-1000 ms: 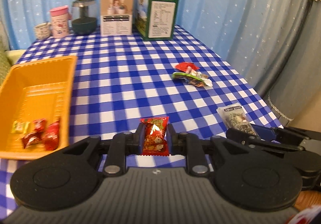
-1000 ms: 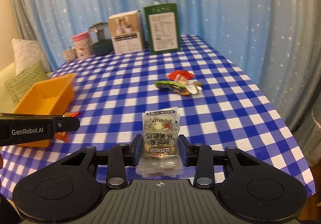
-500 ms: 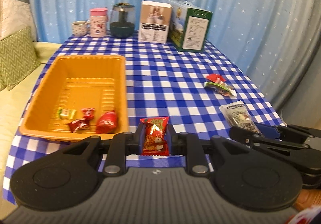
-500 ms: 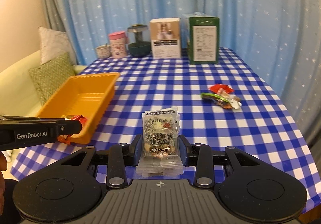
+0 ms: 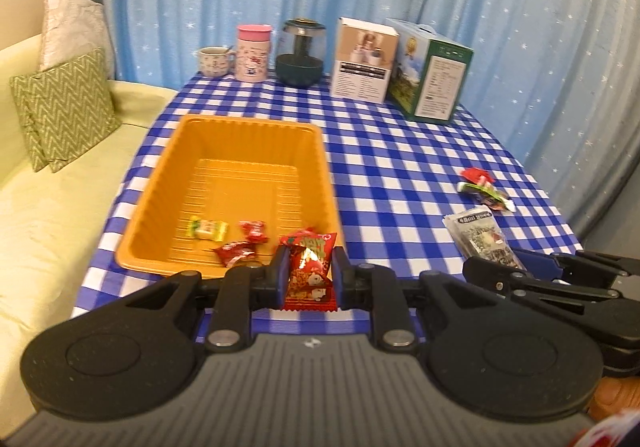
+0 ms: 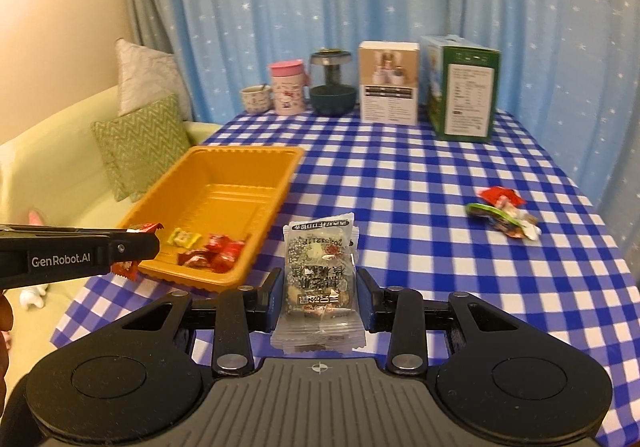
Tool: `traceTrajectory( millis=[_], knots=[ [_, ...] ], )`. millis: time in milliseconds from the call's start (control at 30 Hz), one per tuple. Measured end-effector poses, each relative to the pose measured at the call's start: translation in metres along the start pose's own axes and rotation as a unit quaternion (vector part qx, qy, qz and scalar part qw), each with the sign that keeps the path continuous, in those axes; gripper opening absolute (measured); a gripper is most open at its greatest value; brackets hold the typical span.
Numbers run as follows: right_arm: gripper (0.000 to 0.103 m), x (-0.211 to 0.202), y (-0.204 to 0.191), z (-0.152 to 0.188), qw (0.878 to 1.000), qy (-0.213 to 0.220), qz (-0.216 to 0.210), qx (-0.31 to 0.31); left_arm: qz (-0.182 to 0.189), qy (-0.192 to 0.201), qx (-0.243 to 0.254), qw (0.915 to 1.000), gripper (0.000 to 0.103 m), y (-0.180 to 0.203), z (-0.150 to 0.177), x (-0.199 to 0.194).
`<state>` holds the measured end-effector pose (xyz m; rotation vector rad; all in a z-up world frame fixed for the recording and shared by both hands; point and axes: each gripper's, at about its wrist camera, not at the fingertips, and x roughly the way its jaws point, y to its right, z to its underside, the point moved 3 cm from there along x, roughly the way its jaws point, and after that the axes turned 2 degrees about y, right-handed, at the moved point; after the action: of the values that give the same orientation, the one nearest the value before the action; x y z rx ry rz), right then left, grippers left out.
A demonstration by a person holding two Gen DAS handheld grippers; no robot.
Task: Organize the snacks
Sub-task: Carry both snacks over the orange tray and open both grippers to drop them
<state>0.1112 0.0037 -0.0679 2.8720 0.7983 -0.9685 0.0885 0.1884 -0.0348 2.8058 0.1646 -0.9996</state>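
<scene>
Orange ribbed plastic tray [image 5: 328, 167] sits on the left part of the blue-and-white checked tablecloth [image 5: 400, 167], and it looks like the collecting place: 1 yellow-green wrapped sweet [image 5: 208, 227] and a few small red wrapped sweets [image 5: 253, 229] already lie at its near end.

Each tool carries 1 snack, probably so both can go in on a single trip. The left gripper [image 5: 307, 274] is clamped on a red foil snack packet [image 5: 309, 267], held above the tray's near right corner. That packet stands roughly upright between the pads, long axis running away from the camera, its crimped top edge pointing toward the tray.

The right gripper [image 6: 319, 293] is pinched on a clear plastic packet with dark printed contents [image 6: 320, 279], just to the right of the tray over the cloth. Its long axis also runs forward along the fingers, the sealed top pointing toward the far end of the table, printing upside down to the camera.

1 small heap of red and green wrappers [image 6: 504, 213] lies on the cloth well apart to the right, not yet gathered.
</scene>
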Motion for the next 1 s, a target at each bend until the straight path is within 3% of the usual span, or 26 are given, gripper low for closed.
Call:
traceTrajectory(
  millis=[467, 1000],
  knots=[
    [0.038, 0.04, -0.046, -0.018, 0.999, -0.004, -0.046, -0.018, -0.029, -0.008, -0.013, 0.9995, 0.019, -0.054, -0.012, 0.017],
    [0.038, 0.103, -0.064, -0.036, 0.997, -0.016, -0.068, -0.022, -0.042, -0.025, -0.005, 0.9988, 0.02, -0.087, -0.027, 0.068]
  ],
)
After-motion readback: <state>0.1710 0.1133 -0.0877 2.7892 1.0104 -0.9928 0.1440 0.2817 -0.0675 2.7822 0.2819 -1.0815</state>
